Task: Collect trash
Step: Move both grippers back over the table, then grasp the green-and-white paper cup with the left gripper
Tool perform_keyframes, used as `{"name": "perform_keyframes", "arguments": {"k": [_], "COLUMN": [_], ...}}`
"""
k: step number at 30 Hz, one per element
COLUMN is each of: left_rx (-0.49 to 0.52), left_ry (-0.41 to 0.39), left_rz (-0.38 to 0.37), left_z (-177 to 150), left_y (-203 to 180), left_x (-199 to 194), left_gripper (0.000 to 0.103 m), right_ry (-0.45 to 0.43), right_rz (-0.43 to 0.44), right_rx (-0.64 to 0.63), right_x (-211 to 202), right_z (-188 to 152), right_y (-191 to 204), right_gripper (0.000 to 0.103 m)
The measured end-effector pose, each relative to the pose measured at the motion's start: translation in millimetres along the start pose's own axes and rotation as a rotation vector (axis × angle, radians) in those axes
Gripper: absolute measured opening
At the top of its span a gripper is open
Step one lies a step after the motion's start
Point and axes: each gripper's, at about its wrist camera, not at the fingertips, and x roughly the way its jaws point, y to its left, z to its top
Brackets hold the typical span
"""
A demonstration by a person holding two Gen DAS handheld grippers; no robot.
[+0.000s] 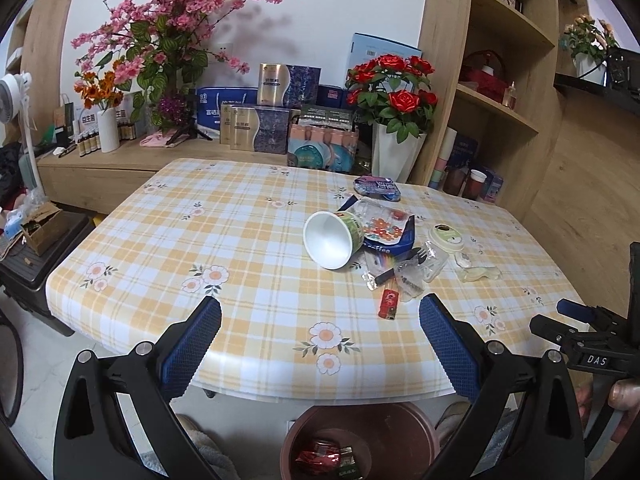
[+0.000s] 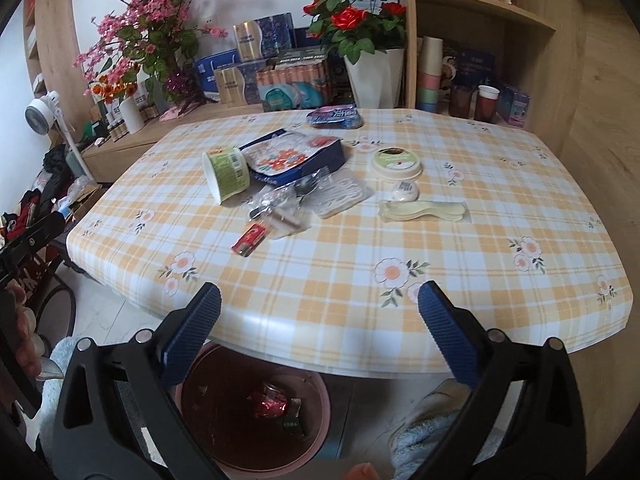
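Observation:
Trash lies on the checked tablecloth: a tipped paper cup (image 1: 330, 240) (image 2: 226, 174), a blue coffee bag (image 1: 386, 232) (image 2: 296, 160), clear wrappers (image 1: 416, 268) (image 2: 288, 204), a red packet (image 1: 388, 304) (image 2: 250, 240), a round lid (image 1: 446, 236) (image 2: 396, 164), a pale spoon packet (image 1: 480, 273) (image 2: 424, 211) and a blue pouch (image 1: 378, 188) (image 2: 335, 118). A brown bin (image 1: 360, 440) (image 2: 252, 408) with red trash stands under the table's near edge. My left gripper (image 1: 320, 320) is open and empty above the near edge. My right gripper (image 2: 320, 308) is open and empty too.
The table (image 1: 160, 240) (image 2: 520, 184) stands before a wooden sideboard (image 1: 120, 164) with flower vases and boxes. Wooden shelves (image 1: 504, 112) (image 2: 480, 12) rise at back right. A fan (image 1: 16, 96) and clutter stand on the floor at left. The right gripper shows at the left view's right edge (image 1: 580, 320).

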Motion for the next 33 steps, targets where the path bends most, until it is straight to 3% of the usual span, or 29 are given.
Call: {"name": "perform_keyframes", "arguments": {"k": [17, 24, 29, 33], "left_rx": [0.024, 0.037, 0.089, 0.217], "left_ry": [0.064, 0.078, 0.106, 0.101], "left_rz": [0.004, -0.028, -0.097, -0.150], "left_z": [5.4, 25.6, 52.0, 73.6], "left_y": [-6.1, -0.9, 0.9, -9.3], "left_x": [43.3, 77.5, 116.3, 151.9], "left_gripper": [0.097, 0.097, 0.097, 0.097], "right_ry": [0.014, 0.019, 0.041, 0.051], "right_rz": [-0.013, -0.006, 0.000, -0.002], "right_rx": [0.039, 0.088, 0.088, 0.099], "right_x": [32.3, 58.3, 80.7, 96.9], "right_z": [8.9, 20.2, 29.4, 37.1], "right_y": [-23.4, -39.2, -46.7, -54.7], "right_gripper": [0.097, 0.097, 0.097, 0.097]}}
